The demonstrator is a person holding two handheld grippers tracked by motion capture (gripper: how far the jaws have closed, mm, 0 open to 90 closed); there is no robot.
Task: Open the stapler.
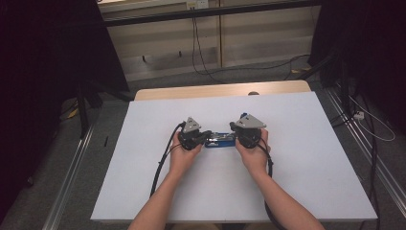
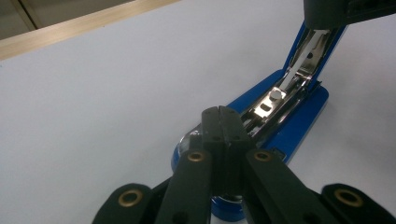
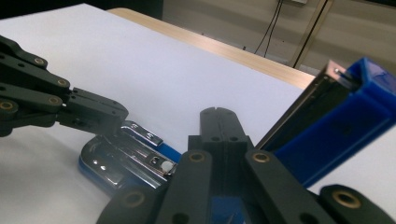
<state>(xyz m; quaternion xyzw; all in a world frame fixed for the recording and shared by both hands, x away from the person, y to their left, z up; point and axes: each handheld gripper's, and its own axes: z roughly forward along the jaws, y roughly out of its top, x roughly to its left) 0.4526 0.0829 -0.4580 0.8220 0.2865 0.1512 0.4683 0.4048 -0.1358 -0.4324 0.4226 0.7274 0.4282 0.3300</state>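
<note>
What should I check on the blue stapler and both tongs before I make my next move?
1. Stapler lid swung open: ok; the blue top arm stands raised and the metal channel is exposed.
2. Left tongs closed: ok; the jaws meet over the stapler's base end.
3. Right tongs closed: ok; the jaws meet beside the raised arm.
4. Left tongs pinning the base: cannot tell; contact is hidden beneath the jaws.
5. Staples loaded in the channel: cannot tell.
6. Stapler well inside the white table edges: ok.
</note>
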